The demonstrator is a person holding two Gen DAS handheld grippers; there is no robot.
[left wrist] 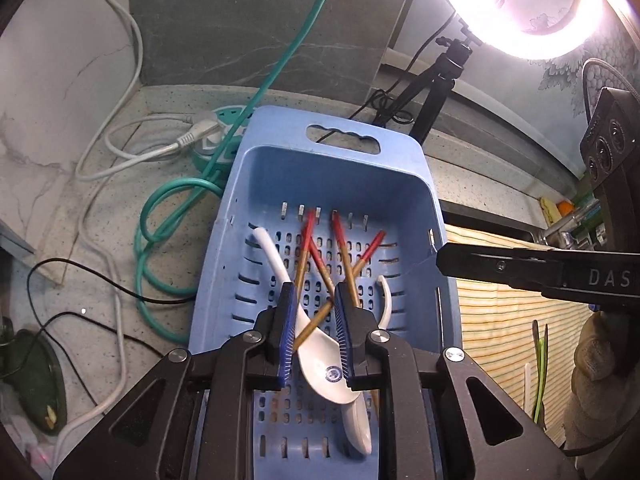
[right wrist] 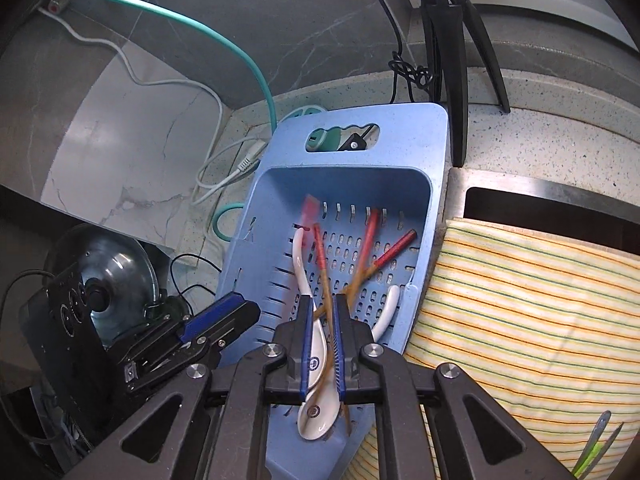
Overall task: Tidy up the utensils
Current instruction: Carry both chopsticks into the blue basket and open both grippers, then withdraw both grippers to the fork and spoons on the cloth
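tongs (right wrist: pixel 599 430) slim, metallic; cloth (right wrist: pixel 520 300) striped

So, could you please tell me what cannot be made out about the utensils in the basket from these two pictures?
- Left wrist view: the spoon bowl and chopsticks lower ends are hidden behind the left hand-held gripper.
- Right wrist view: the chopsticks are motion-blurred, so their count is unclear.
- Both views: the blue basket near end is covered by gripper frames.

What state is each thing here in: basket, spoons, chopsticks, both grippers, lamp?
Blue basket: on the counter, holding utensils.
White spoons: lying loose in the basket.
Chopsticks: crossed, unsorted, over the spoons.
Left gripper: slightly open, gripping nothing.
Right gripper: slightly open, gripping nothing.
Ring lamp: lit.
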